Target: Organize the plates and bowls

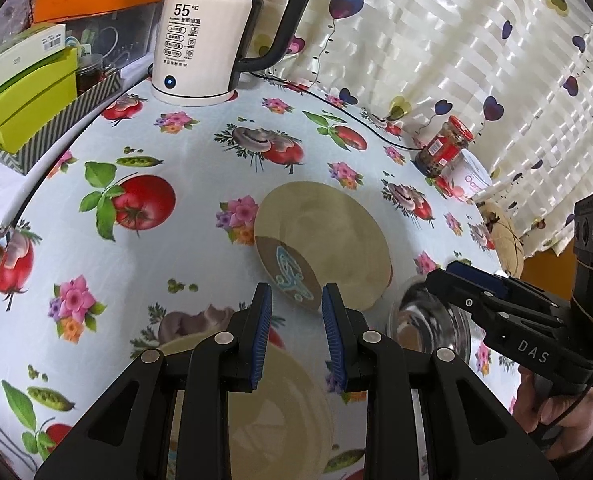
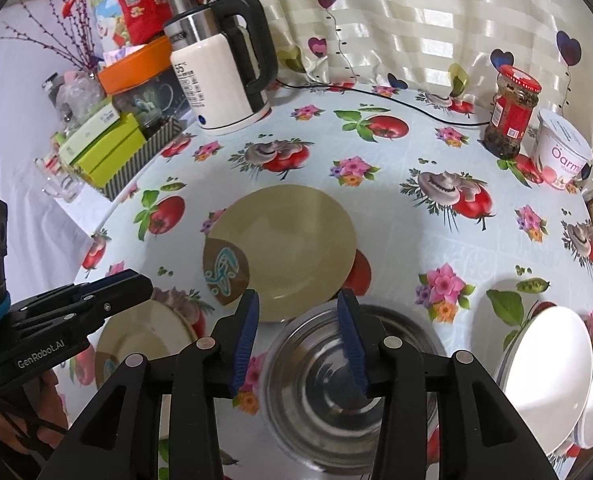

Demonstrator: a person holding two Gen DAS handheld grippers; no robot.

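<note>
A large beige plate (image 2: 292,240) with a brown and blue patch lies mid-table; it also shows in the left wrist view (image 1: 328,236). A smaller beige plate (image 2: 144,340) lies near the front left, under my left gripper (image 1: 296,312), which is open and empty above it (image 1: 272,412). A steel bowl (image 2: 336,392) sits at the front. My right gripper (image 2: 298,312) is open, its fingers over the bowl's far rim; the bowl (image 1: 420,320) shows in the left wrist view too. White bowls (image 2: 548,372) sit at the right.
A white kettle (image 2: 224,76) with its cord stands at the back. A red-lidded jar (image 2: 512,116) and a yoghurt tub (image 2: 560,152) stand at the back right. A striped box with green boxes (image 2: 108,152) sits at the left table edge. A curtain hangs behind.
</note>
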